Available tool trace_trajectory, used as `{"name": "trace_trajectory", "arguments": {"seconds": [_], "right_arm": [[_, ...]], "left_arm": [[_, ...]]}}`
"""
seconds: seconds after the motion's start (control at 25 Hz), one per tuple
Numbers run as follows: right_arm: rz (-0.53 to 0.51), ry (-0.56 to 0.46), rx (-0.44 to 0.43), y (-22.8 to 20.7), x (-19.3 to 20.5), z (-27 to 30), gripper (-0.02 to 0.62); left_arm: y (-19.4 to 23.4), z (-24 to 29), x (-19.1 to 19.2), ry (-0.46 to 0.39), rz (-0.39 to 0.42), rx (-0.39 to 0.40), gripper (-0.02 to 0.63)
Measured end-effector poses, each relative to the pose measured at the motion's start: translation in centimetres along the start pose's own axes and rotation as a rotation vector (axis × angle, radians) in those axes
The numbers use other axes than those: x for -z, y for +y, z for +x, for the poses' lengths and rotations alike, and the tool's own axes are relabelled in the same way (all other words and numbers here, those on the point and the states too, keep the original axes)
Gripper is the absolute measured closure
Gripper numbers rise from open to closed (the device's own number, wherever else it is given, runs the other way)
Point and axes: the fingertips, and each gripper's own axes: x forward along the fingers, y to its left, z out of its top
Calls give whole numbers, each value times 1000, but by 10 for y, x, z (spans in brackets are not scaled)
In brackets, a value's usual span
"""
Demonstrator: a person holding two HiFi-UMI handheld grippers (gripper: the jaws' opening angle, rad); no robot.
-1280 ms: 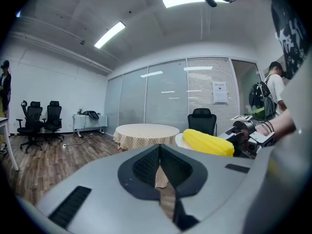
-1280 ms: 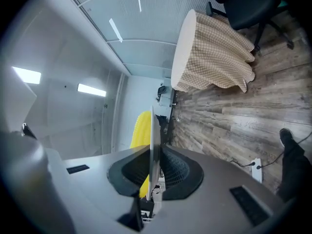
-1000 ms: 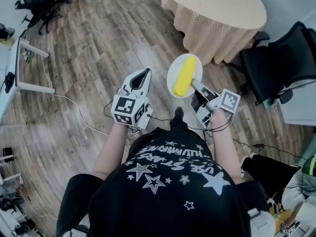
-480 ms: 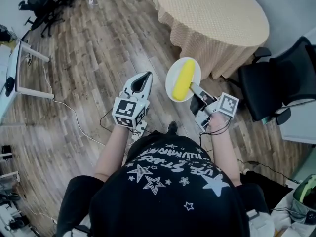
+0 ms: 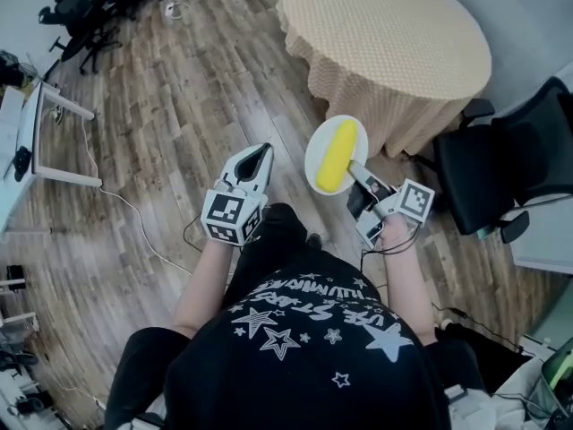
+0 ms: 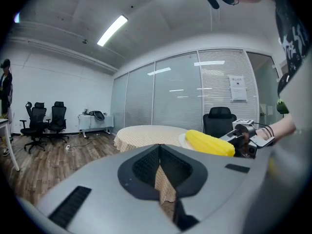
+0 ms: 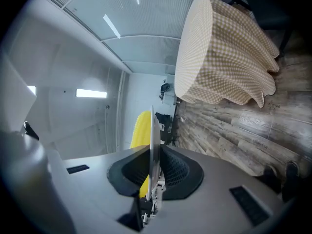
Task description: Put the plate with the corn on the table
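Plate [image 5: 313, 161] with corn [image 5: 337, 155], pinched by its rim in the right gripper [image 5: 355, 168] at frame centre, should travel level toward the table [image 5: 385, 34] at upper right; left gripper [image 5: 258, 154] closed, empty.

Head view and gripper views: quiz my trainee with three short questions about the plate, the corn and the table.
1. True or false: the plate already rests on the table.
2. What lies on the plate? A. corn B. a banana C. bread
3. Which gripper clamps the plate's edge?

Key: 1 false, it is held in the air short of the table; 2 A; 3 the right gripper.
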Motion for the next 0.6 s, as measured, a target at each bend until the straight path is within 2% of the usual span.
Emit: {"name": "trace_trajectory", "arguments": {"seconds": [0.16, 0.36, 0.6], "right_arm": [[0, -4, 2, -5, -5, 11, 543], [-8, -15, 21, -12, -27, 33, 543], [-30, -14, 1, -12, -72, 92, 543]], "left_arm": [[11, 14, 2, -3, -6, 9, 598], [28, 52, 5, 7, -9, 58, 598], [81, 114, -10, -3, -20, 84, 598]]}}
